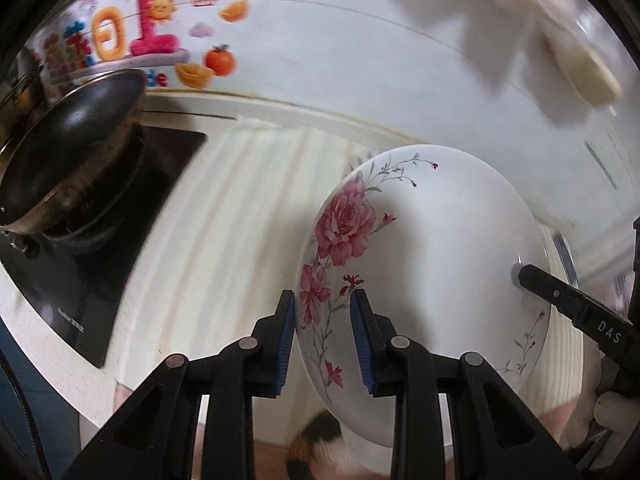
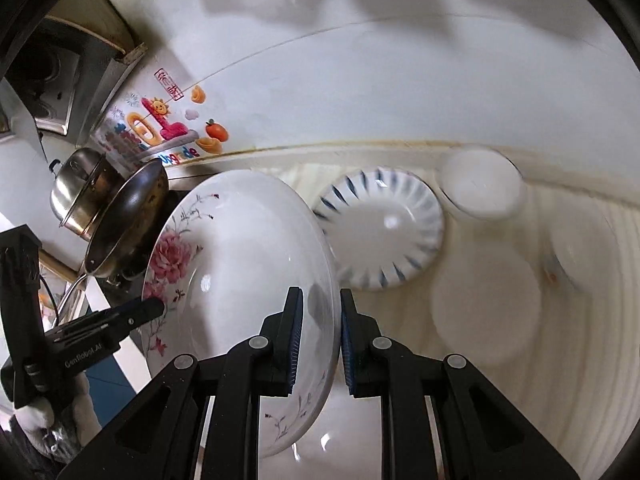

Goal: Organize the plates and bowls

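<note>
Both grippers pinch opposite rim edges of the rose-patterned plate (image 1: 432,240), which is lifted clear of the pale striped mat (image 2: 580,320) and tilted; nothing lies in it. The left gripper (image 1: 323,336) clamps the flowered side, the right gripper (image 2: 320,340) the far side. On the mat behind sit an empty blue-striped plate (image 2: 380,228), a white bowl (image 2: 482,184) and a plain white plate (image 2: 486,312). A dark wok (image 1: 68,148) stands on the stove, its contents unclear
</note>
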`<act>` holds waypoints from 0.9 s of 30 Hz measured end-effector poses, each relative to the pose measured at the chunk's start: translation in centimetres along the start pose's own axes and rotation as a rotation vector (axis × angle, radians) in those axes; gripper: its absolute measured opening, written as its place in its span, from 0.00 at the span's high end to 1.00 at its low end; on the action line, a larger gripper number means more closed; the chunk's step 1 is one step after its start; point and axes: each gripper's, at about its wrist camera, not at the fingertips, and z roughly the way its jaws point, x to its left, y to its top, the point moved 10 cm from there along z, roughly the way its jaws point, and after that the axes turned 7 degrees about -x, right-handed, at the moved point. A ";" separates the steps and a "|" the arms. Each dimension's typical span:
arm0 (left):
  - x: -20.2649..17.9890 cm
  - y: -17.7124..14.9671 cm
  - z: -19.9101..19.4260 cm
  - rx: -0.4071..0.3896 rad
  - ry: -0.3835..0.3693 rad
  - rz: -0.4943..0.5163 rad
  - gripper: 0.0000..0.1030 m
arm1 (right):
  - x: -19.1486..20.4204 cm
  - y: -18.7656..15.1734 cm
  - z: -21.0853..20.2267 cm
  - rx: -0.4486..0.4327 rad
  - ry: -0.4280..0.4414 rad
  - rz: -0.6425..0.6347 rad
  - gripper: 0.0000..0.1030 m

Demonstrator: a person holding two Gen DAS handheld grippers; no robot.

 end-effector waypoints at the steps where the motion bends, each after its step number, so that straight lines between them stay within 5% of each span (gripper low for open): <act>1: -0.5 -0.6 0.0 0.009 -0.007 0.011 0.76 | -0.6 -1.0 -0.9 -0.002 -0.008 0.018 0.81; 9: -3.6 -5.9 2.1 0.116 -0.035 0.104 0.76 | -5.7 -8.0 -4.8 0.016 -0.054 0.114 0.81; 18: -3.2 -9.9 5.7 0.223 0.006 0.161 0.76 | -8.3 -14.0 -1.6 0.109 -0.078 0.169 0.81; 27: -3.1 -11.4 7.7 0.252 0.063 0.265 0.76 | -9.2 -15.9 1.5 0.170 -0.097 0.188 0.81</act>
